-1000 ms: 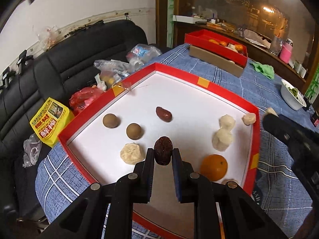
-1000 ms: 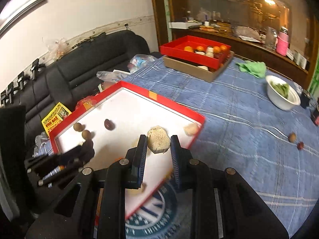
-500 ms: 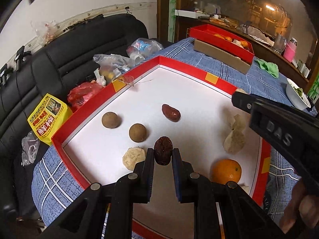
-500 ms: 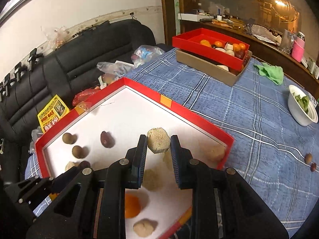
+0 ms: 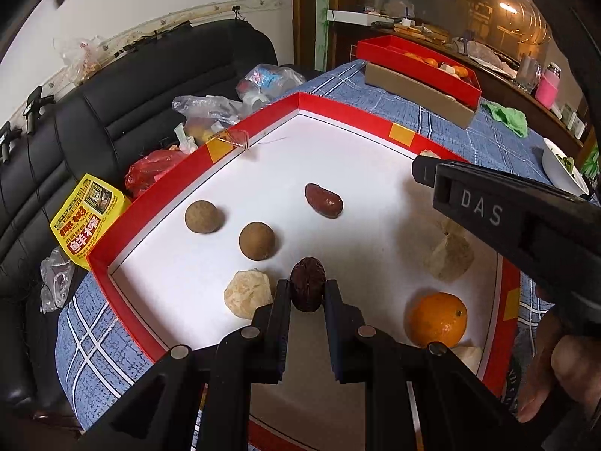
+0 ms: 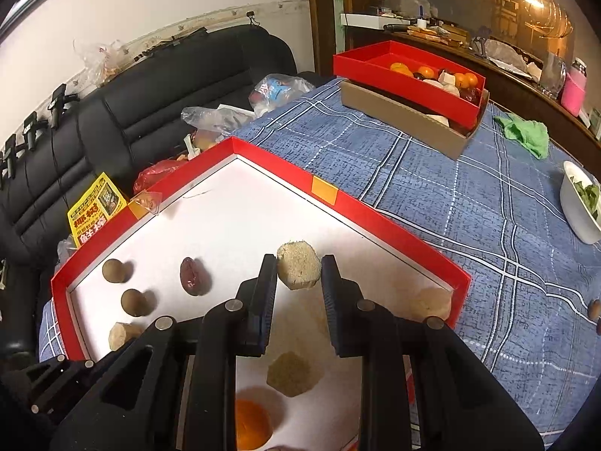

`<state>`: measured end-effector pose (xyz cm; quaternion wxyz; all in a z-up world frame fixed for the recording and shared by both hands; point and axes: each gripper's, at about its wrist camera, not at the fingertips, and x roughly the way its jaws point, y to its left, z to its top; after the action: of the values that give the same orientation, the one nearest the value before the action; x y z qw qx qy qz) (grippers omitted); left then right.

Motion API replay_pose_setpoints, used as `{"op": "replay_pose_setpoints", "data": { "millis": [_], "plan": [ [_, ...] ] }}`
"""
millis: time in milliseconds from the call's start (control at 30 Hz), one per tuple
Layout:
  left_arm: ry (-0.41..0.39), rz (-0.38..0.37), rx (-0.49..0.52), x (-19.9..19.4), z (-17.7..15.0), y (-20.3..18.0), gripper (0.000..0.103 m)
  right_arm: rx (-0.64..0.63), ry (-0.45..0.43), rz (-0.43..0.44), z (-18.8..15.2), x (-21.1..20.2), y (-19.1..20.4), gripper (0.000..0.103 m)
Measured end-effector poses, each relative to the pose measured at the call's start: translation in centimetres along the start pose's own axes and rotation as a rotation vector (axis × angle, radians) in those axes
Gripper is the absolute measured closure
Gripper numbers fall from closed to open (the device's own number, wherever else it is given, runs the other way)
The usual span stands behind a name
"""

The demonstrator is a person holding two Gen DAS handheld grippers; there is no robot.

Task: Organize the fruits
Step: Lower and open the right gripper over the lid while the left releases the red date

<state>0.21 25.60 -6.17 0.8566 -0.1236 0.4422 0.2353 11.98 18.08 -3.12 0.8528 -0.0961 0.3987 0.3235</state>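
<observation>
My left gripper (image 5: pixel 307 293) is shut on a dark wrinkled date (image 5: pixel 307 283), held just above the white floor of the red-rimmed tray (image 5: pixel 338 109). My right gripper (image 6: pixel 298 274) is shut on a beige hexagonal piece (image 6: pixel 298 270) over the same tray (image 6: pixel 375 218). On the tray lie two brown round fruits (image 5: pixel 203 216) (image 5: pixel 257 240), a red date (image 5: pixel 323 200), a pale lump (image 5: pixel 246 293), an orange (image 5: pixel 435 319) and beige pieces (image 5: pixel 449 259). The right gripper's black body (image 5: pixel 507 218) crosses the left wrist view at the right.
A second red box of fruit (image 6: pixel 409 75) sits on a cardboard box at the far side of the blue checked tablecloth (image 6: pixel 450 195). A white bowl (image 6: pixel 580 203) and green cloth (image 6: pixel 526 133) lie right. Bags and a yellow packet (image 5: pixel 86 218) rest on the black sofa, left.
My right gripper has carried the beige piece leftwards from the tray's right rim to over its white floor, entering the left wrist view. My left gripper has kept nearly still with the date.
</observation>
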Motion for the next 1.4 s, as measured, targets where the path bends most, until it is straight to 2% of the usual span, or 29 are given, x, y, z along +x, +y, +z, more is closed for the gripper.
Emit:
{"op": "replay_pose_setpoints", "data": {
  "millis": [1400],
  "plan": [
    [-0.021, 0.014, -0.001, -0.64, -0.59, 0.94, 0.086, -0.013, 0.033, 0.01, -0.19, 0.9, 0.53, 0.079]
  ]
}}
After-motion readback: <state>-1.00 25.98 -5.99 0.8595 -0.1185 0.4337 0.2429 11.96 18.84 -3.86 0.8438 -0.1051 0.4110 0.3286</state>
